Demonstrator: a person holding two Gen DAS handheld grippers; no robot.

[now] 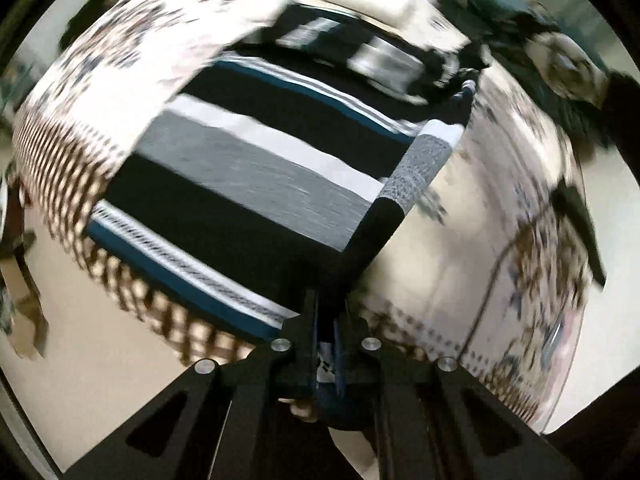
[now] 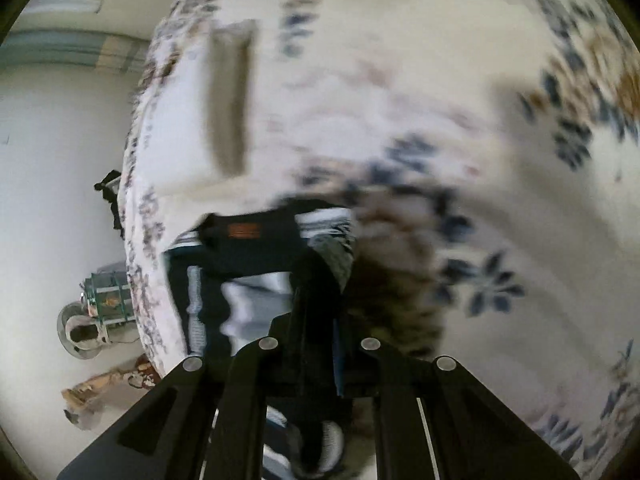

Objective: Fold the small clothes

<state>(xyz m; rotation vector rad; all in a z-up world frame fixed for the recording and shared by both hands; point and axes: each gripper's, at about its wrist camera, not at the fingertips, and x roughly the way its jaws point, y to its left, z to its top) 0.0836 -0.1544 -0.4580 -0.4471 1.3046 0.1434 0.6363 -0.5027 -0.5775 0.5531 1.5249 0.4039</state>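
The left gripper point(image 1: 325, 312) is squeezed tight on the bottom edge of the striped shirt point(image 1: 256, 176), which spreads out flat across the flowery bedspread point(image 1: 516, 184) near its edge. The right gripper point(image 2: 316, 280) is pinched on the same shirt too, up by the dark collar with the little orange label point(image 2: 243, 230). Both pictures are blurry, and a fan point(image 2: 82, 330) stands on the floor beside the bed.
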